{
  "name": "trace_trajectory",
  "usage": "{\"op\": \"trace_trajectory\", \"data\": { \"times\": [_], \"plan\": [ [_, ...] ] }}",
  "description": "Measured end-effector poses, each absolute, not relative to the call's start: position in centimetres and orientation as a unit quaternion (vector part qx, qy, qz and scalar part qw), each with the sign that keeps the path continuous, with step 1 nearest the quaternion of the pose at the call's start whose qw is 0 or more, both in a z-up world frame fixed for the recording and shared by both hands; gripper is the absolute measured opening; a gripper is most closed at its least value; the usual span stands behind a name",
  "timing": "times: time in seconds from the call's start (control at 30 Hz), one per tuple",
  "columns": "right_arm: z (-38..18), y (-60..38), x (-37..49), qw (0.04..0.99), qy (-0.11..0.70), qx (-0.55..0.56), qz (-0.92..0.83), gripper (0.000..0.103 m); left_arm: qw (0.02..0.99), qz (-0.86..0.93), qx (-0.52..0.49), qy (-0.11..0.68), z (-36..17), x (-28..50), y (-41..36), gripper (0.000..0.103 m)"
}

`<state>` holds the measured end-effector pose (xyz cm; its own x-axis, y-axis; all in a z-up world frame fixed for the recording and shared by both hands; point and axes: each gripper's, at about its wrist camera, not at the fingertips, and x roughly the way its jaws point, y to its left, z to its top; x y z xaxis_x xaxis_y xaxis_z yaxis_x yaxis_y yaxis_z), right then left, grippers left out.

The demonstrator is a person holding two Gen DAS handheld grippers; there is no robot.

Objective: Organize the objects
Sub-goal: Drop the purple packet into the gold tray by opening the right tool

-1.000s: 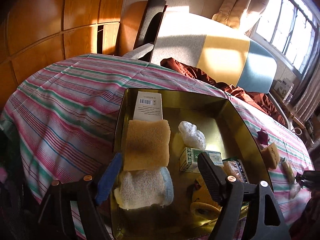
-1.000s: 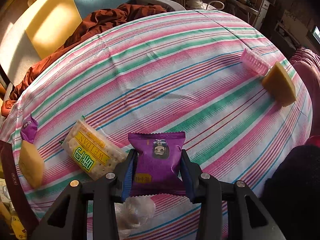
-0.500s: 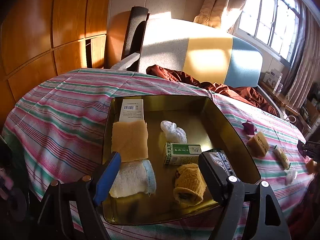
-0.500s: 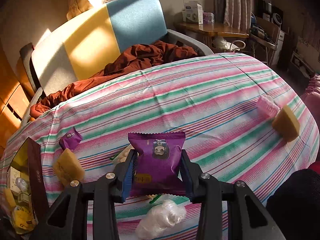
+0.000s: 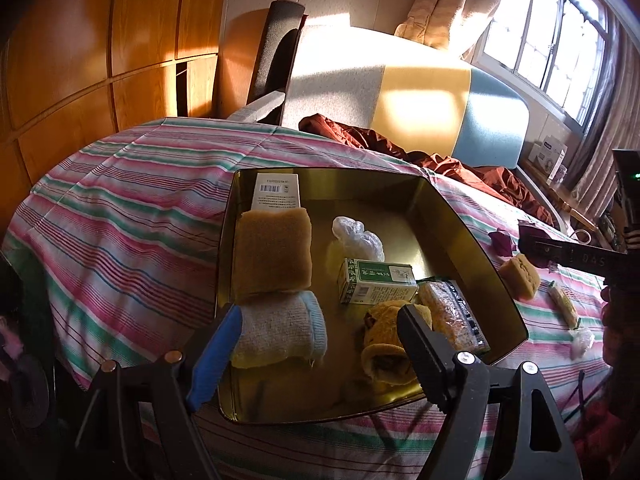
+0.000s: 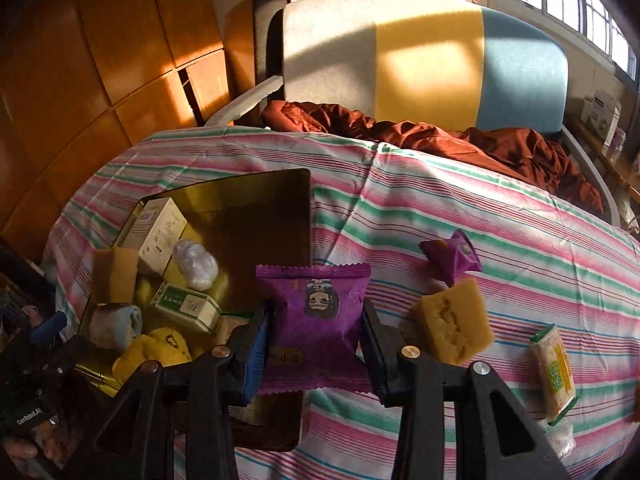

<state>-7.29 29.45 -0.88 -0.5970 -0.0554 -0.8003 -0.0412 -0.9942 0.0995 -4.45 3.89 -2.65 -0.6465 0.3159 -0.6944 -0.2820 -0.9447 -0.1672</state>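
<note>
Two purple packets [image 6: 314, 320] in view: one pinched by right tool [image 6: 314, 350]. Gold tray [image 5: 460, 216] held two boxes, two sponges. Left tool [image 5: 316, 344] spread, empty.

The left gripper [image 5: 316, 340] is made of black plastic. One finger has a bright blue pad [image 5: 214, 354] with little teeth along its edge. The other finger has a black pad [image 5: 420, 354] with ridges. Round copper screws sit on the near left part, and silver screws sit on the near right part. Thin black bars run back from each finger.

The right gripper [image 6: 316, 346] looks the same: black frame, one blue pad, one black pad, copper screws on the left, silver ones on the right.

At the near left of the right wrist view, the black body of the left gripper carries small white letters.
</note>
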Motion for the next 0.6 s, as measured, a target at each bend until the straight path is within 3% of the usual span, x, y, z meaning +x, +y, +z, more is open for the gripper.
{"op": "trace_trajectory", "data": {
  "times": [0.43,0.6],
  "plan": [
    [-5.1,23.4,-13.1,0.025,-0.023,0.492,-0.870,0.044,0.158,0.902,-0.398,-0.044,-3.5,-4.6,2.2,0.081],
    [-5.8,23.7,-13.1,0.030,-0.032,0.496,-0.867,0.054,0.155,0.902,-0.401,-0.045,-3.7,-4.7,2.0,0.081]
  ]
}}
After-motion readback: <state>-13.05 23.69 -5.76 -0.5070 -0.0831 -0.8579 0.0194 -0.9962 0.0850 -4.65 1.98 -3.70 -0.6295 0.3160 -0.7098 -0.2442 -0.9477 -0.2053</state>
